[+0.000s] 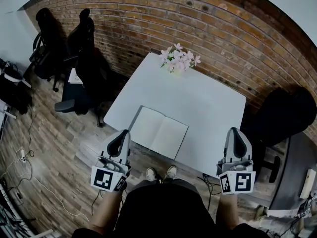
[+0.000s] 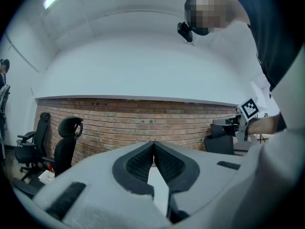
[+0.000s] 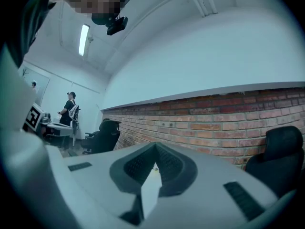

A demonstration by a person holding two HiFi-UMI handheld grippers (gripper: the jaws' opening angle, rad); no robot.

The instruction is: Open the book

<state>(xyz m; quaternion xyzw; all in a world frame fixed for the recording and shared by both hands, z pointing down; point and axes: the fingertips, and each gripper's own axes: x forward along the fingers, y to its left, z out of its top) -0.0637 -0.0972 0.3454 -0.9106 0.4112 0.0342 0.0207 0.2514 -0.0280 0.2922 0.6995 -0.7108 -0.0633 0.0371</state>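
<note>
At lower left of the head view, the grey 2-jaw left gripper (image 1: 122, 135) was clenched on nothing. Just ahead and to its right, the white-paged book (image 1: 159, 132) lay already open on the white rectangular table (image 1: 213, 108), its spread running along the near edge. Farther right, the right gripper (image 1: 236, 133), also clenched and empty, sat well apart from it.

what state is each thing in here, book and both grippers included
book, open, lying flat on the table near its front edge
left gripper, fingers together, holding nothing, clear of the book
right gripper, fingers together, holding nothing, clear of the book
flowers, standing at the table's far edge
</note>
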